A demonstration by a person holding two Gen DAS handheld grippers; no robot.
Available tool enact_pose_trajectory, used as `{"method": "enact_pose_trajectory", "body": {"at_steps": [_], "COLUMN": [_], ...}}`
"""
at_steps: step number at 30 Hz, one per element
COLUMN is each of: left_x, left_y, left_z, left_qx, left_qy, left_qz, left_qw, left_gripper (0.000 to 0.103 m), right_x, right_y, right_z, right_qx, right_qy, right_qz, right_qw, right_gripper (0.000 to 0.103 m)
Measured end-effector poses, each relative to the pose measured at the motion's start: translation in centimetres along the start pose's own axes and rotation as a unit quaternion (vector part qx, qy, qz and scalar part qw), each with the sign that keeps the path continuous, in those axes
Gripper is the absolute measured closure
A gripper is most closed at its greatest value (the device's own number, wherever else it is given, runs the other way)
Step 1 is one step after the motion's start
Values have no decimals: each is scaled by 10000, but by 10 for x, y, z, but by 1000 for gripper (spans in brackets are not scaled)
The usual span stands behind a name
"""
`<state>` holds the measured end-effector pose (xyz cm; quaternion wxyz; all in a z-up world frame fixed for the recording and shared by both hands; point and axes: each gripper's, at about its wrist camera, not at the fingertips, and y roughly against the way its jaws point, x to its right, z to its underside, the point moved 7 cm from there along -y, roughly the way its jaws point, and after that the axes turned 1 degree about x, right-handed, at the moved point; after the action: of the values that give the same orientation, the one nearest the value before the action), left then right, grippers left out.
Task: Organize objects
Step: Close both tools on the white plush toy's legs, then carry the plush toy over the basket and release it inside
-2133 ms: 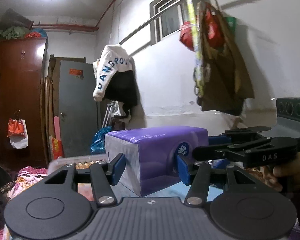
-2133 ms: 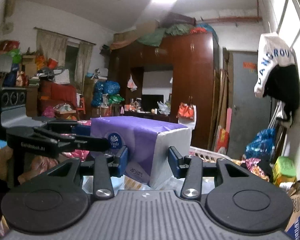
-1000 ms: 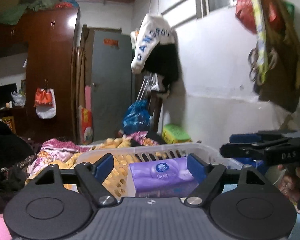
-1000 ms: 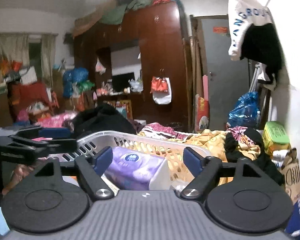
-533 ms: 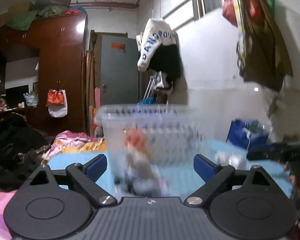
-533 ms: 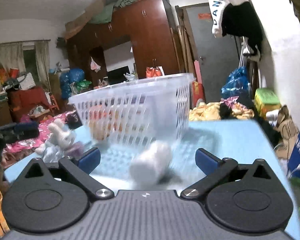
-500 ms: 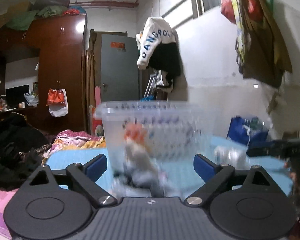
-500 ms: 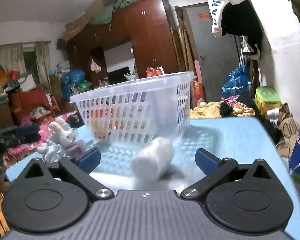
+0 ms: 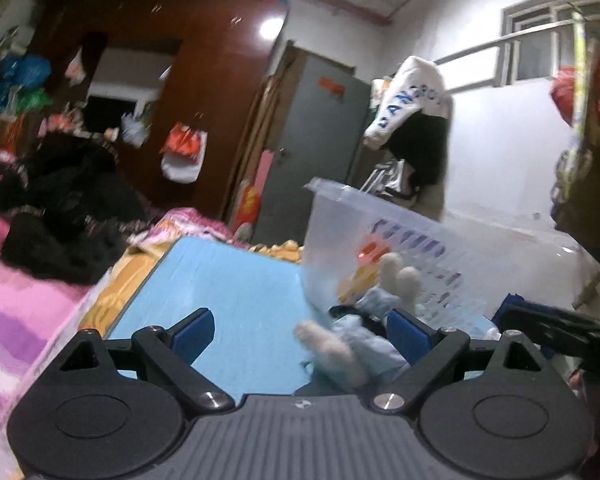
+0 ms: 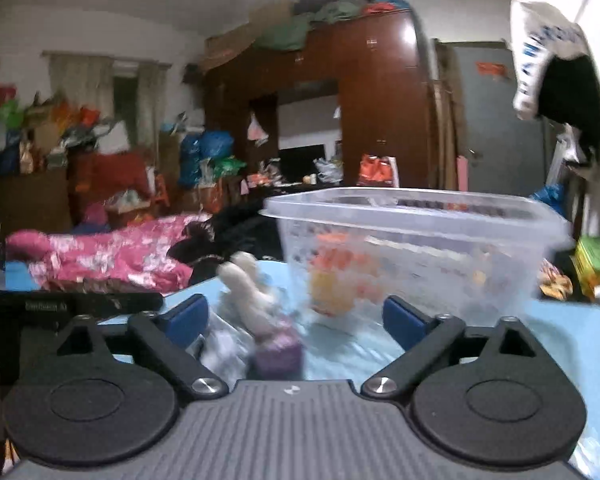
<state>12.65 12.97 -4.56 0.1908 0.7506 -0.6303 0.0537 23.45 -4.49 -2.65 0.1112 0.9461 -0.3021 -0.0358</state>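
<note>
Progress: some items seen inside basket (image 10: 412, 240) | Left: soft toy (image 9: 356, 332) lying on tabletop (image 9: 228, 292) beside it | Jaws: both grippers spread, nothing held

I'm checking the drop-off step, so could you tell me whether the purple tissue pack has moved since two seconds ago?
Yes. Then both claws held it up before the wardrobe; now both are open and the pack is not visible, only the basket.

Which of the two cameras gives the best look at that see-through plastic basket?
The right wrist view: the basket sits level, its whole rim and front wall showing, with orange items inside. The left wrist view shows the basket tilted, blurred and partly behind a plush toy.
</note>
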Motion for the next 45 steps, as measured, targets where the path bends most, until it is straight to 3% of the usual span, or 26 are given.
{"method": "enact_pose_trajectory", "body": {"at_steps": [2,6,9,11,14,16,21,37,45], "left_x": [-5,-7,-6,-2,1,2,10,45,81], "left_y": [-3,-8,-8,-10,-15,-15,-8,21,24], "left_z": [5,10,15,17,20,22,18,-2,-41], "left_qx": [-79,-153,-214,-253,-309,-306,-86,549,844], "left_qy": [151,195,253,217,159,182,-79,-513,-714], "left_qz": [27,22,23,35,-16,71,27,489,798], "left_qw": [9999,9997,9994,9994,9994,9993,9999,9960,9907], "left_gripper": [11,17,20,35,61,79,85,87,87], "right_x": [-8,-19,-27,-27,-26,-24,-23,-11,6], "right_y": [-17,-29,-26,-22,-18,-15,-6,23,44], "right_z": [-5,-3,4,8,8,9,5,-16,-60], "right_qx": [-91,-215,-252,-264,-209,-198,-108,342,689], "right_qy": [100,205,348,349,469,477,398,60,101], "right_qz": [10,-56,-5,-54,20,19,-18,-80,112], "right_qw": [9999,9995,9991,9990,9987,9987,9991,9994,9975], "right_gripper": [31,44,63,77,83,86,87,88,88]}}
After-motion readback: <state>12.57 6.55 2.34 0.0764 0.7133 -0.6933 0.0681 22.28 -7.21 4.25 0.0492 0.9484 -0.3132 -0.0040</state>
